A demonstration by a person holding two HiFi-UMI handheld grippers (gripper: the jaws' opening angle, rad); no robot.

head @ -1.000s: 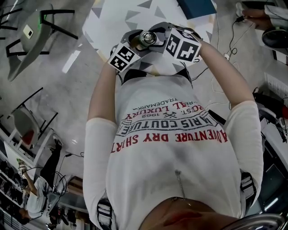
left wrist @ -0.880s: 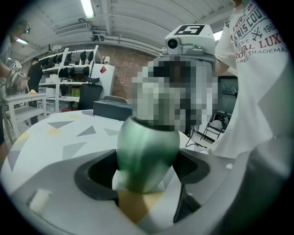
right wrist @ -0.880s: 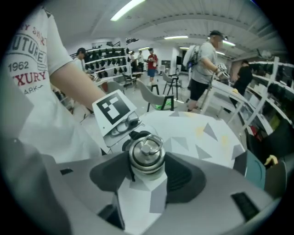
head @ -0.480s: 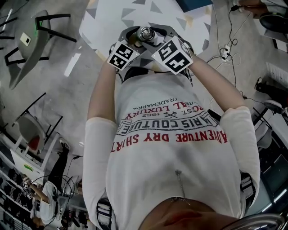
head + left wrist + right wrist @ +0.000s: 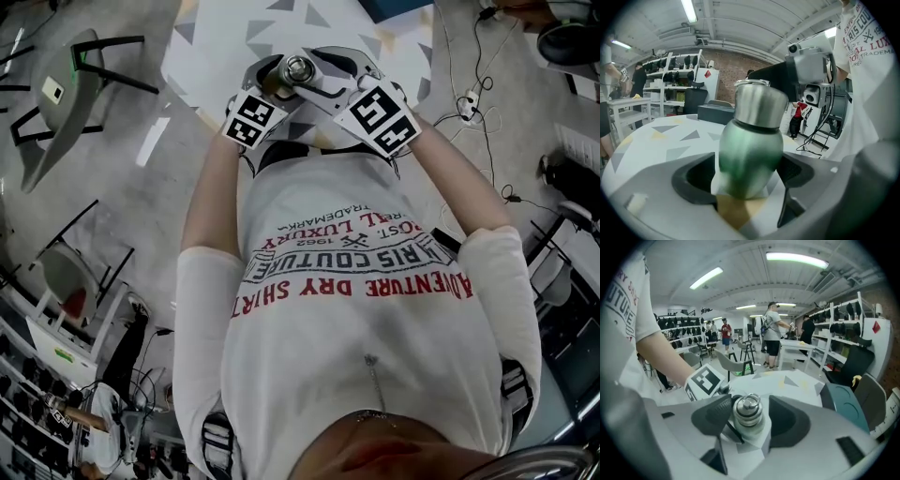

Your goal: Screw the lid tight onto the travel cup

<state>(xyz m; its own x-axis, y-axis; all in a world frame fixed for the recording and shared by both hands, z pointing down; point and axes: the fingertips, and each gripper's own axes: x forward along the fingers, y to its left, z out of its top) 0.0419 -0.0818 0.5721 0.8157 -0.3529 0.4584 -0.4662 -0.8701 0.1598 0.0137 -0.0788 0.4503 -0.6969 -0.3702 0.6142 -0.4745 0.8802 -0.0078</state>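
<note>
Newly widened right claw (image 5: 750,414) gap around lid (image 5: 748,407)

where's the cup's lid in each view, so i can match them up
Head view: lid top centre, seen end-on.
Left gripper view: lid centre, silver, atop the green cup.
Right gripper view: lid low centre, ring uppermost.
Shared landmark: white table with triangles.

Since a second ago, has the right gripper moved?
Yes. Against the lid in the head view, the right gripper has swung down-picture toward the person and rolled; its jaws have just opened wider, the lid between them.
</note>
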